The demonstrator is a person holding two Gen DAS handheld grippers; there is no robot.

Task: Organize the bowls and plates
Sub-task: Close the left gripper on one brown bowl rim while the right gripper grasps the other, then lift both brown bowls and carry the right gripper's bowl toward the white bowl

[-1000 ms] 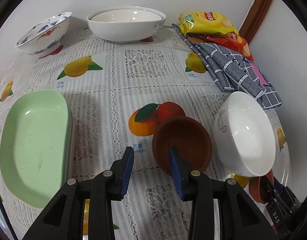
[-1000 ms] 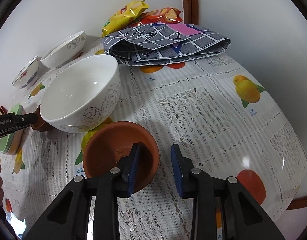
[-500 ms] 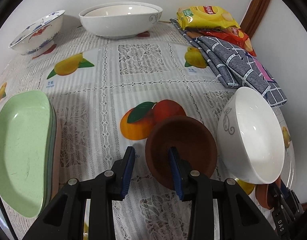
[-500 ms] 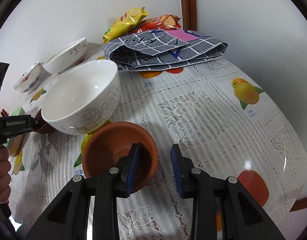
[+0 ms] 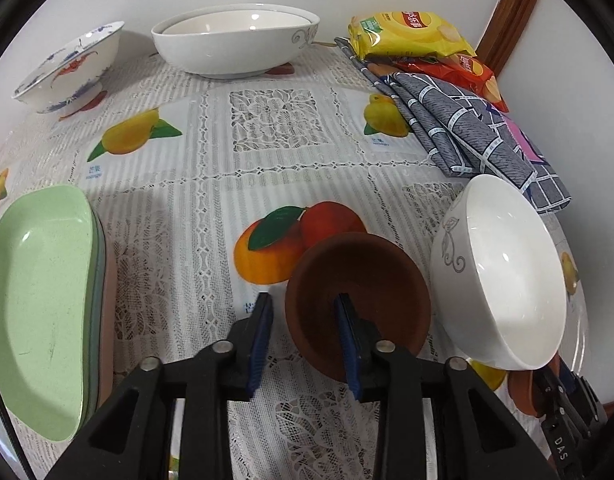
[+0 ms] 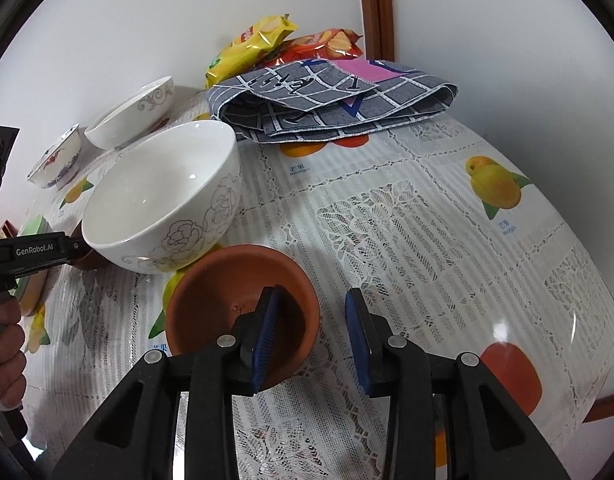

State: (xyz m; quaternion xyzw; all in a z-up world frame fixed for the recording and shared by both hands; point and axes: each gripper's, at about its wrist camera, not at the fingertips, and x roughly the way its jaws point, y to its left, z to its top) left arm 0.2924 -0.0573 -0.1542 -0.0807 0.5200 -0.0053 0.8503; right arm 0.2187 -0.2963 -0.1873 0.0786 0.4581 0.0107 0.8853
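My left gripper (image 5: 305, 338) is open and straddles the near rim of a dark brown clay bowl (image 5: 367, 276); its right finger is inside the bowl. My right gripper (image 6: 313, 330) is open and straddles the right rim of an orange-brown clay bowl (image 6: 227, 288), left finger inside. A white bowl with a grey flower pattern (image 5: 507, 276) stands between the two clay bowls; it also shows in the right wrist view (image 6: 163, 196). A stack of green oval plates (image 5: 39, 300) lies at the left.
A wide white bowl (image 5: 235, 40) and a blue-and-red patterned bowl (image 5: 71, 68) stand at the back by the wall. A folded grey checked cloth (image 6: 331, 100) and snack bags (image 5: 411, 36) lie at the back right. The table edge (image 6: 603, 344) curves close on the right.
My left gripper has moved forward and to the right, so its right finger sits deeper in the dark brown bowl. My right gripper has barely moved.
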